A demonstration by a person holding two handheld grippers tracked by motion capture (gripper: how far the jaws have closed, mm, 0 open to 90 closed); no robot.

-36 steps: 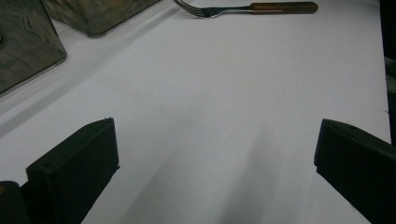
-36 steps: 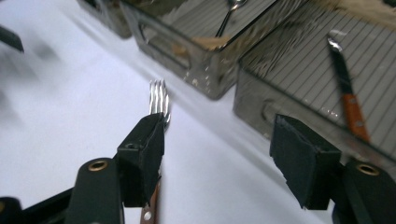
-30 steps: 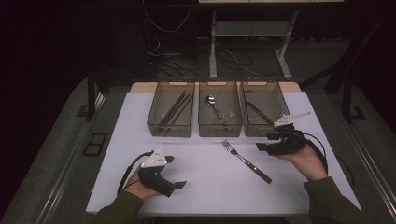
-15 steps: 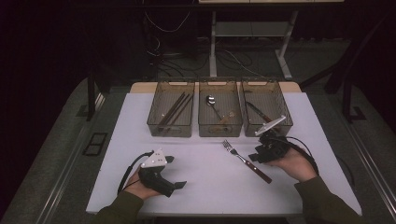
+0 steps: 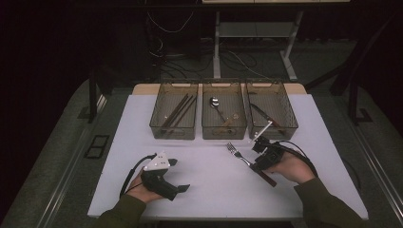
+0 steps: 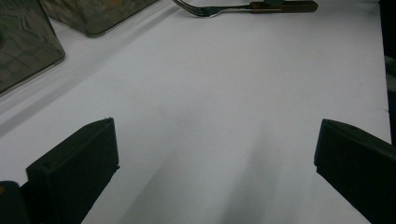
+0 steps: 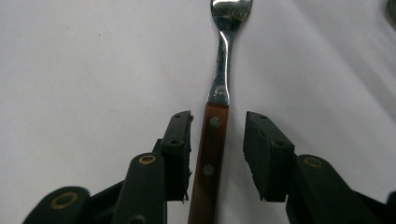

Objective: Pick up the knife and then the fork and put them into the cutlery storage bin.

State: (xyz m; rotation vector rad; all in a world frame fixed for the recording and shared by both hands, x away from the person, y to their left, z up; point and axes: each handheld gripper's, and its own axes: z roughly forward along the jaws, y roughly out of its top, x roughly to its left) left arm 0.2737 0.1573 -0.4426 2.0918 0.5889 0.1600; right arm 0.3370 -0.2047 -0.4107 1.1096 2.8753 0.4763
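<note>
White surface (image 5: 209, 185) under a dark room, and right in the middle of the action lies the fork (image 5: 251, 164), flat on the sheet just in front of the middle bin (image 5: 223, 116), tines toward the bins, wooden handle toward the person. The right gripper (image 5: 261, 165) is down over that handle, and in the right gripper view the riveted wooden handle (image 7: 208, 163) runs straight up between the two black jaws; they have just been closing in, the left jaw right against the wood, the right jaw with a sliver of white showing between it and the handle, so no pinch yet. Behind the fork stand three smoked-plastic bins in a row: the middle one with a spoon (image 5: 216, 107), the bin to its left (image 5: 174, 114) with dark chopsticks (image 5: 178, 110), the bin to its right (image 5: 271, 111) with a knife-like piece I can't make out well. Well to the left of the fork, the left gripper (image 5: 175, 175) rests on the sheet in the person's hand, jaws spread wide with nothing between them.
</note>
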